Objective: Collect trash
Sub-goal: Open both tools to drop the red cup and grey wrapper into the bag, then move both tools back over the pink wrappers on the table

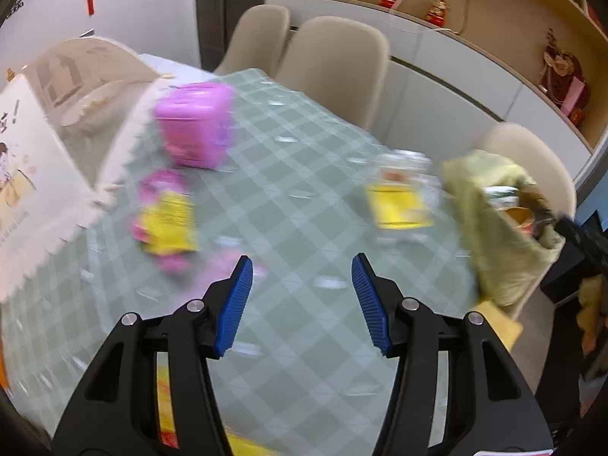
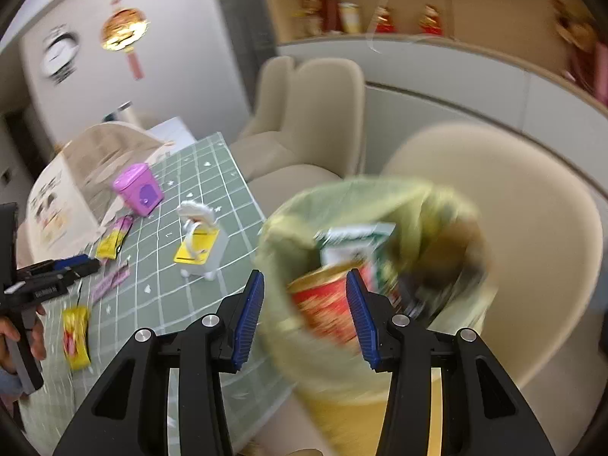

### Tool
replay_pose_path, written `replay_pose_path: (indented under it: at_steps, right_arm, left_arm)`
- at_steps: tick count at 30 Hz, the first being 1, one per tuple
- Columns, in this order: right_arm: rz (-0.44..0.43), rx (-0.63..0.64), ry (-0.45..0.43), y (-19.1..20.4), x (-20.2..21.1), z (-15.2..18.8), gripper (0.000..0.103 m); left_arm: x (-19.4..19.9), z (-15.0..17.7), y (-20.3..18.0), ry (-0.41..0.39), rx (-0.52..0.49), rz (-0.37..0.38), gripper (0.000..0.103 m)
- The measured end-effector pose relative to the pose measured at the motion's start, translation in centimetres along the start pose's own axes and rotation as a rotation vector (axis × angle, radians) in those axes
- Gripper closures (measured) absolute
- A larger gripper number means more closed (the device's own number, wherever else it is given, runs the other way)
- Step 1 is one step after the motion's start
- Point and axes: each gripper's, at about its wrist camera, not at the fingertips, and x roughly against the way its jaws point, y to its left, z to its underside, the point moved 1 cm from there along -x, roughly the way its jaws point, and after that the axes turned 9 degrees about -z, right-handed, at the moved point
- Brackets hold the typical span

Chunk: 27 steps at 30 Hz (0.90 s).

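Observation:
My right gripper (image 2: 304,281) hangs open over a yellow-green trash bag (image 2: 380,197) beside the table. A red cup (image 2: 323,300) and a green-and-white carton (image 2: 353,243) lie inside the bag, and the pads do not touch them. My left gripper (image 1: 303,262) is open and empty above the green checked tablecloth (image 1: 304,326). Ahead of it, blurred, lie a yellow-and-pink wrapper (image 1: 167,220) and a clear container with a yellow label (image 1: 399,197). The trash bag (image 1: 501,228) stands at the table's right edge. A yellow-red wrapper (image 2: 76,336) and a pink strip wrapper (image 2: 110,281) lie on the cloth.
A pink box (image 1: 193,129) and a beige food cover (image 1: 87,76) stand at the table's far left. Beige chairs (image 1: 334,64) line the far side, one chair (image 2: 513,247) behind the bag. A hand (image 2: 22,334) holds the left gripper (image 2: 57,269).

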Motion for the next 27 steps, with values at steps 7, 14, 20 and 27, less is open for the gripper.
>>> replay_pose_path:
  at_steps: [7, 14, 20, 27]
  right_arm:
    - [0.113, -0.147, 0.055, 8.4, -4.0, 6.0, 0.060]
    - [0.141, -0.252, 0.074, 13.4, -6.3, 8.1, 0.060]
    - [0.185, -0.247, 0.077, 16.5, -7.0, 8.9, 0.060]
    - [0.216, -0.245, 0.079, 18.5, -8.6, 9.2, 0.060]
  left_arm:
    - [-4.6, -3.4, 12.5, 0.003, 0.036, 0.065, 0.052]
    - [-10.5, -5.9, 13.3, 0.101, 0.050, 0.113, 0.052]
    - [-12.8, -5.9, 12.2, 0.134, -0.010, 0.101, 0.052]
    - [-12.3, -5.1, 12.5, 0.122, -0.038, 0.178, 0.088]
